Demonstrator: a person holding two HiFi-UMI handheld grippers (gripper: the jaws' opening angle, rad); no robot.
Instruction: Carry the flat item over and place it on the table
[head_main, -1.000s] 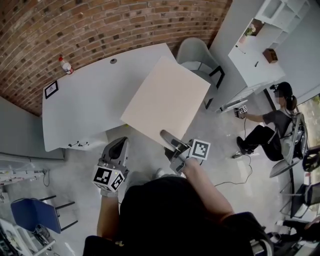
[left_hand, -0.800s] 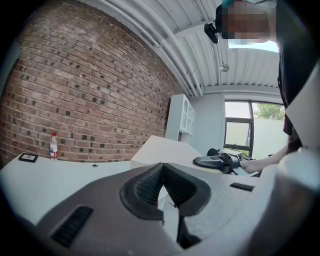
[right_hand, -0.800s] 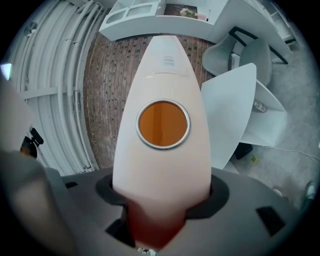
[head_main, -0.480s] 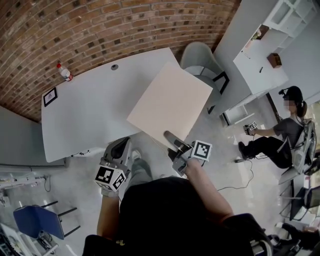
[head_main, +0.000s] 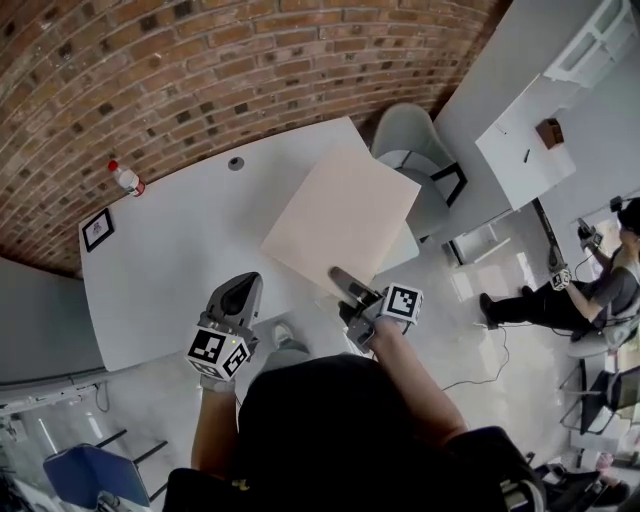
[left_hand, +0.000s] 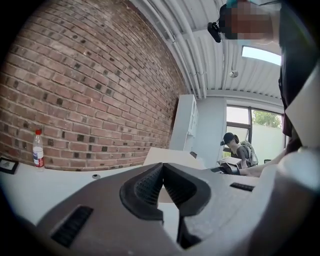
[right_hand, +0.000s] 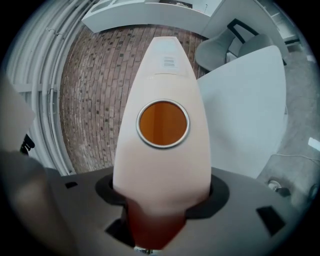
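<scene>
A flat beige board (head_main: 340, 222) hangs tilted over the right part of the white table (head_main: 170, 260), held by its near edge. My right gripper (head_main: 347, 287) is shut on that edge. In the right gripper view the board (right_hand: 165, 70) runs up from between the jaws (right_hand: 162, 200), with a metal-ringed round hole in it. My left gripper (head_main: 238, 298) hovers over the table's near edge, shut with nothing in it. In the left gripper view its pads (left_hand: 150, 187) meet, and the board (left_hand: 172, 154) shows beyond them.
On the table's far left stand a bottle with a red cap (head_main: 125, 178) and a small black picture frame (head_main: 97, 229). A grey chair (head_main: 405, 135) stands past the table's right corner. A white desk (head_main: 540, 135) and a seated person (head_main: 605, 290) are at the right. A blue chair (head_main: 85, 470) is at the lower left.
Both grippers and the board have come nearer to the table; the board now hangs over its right part. The right gripper's hold on the board is unchanged.
</scene>
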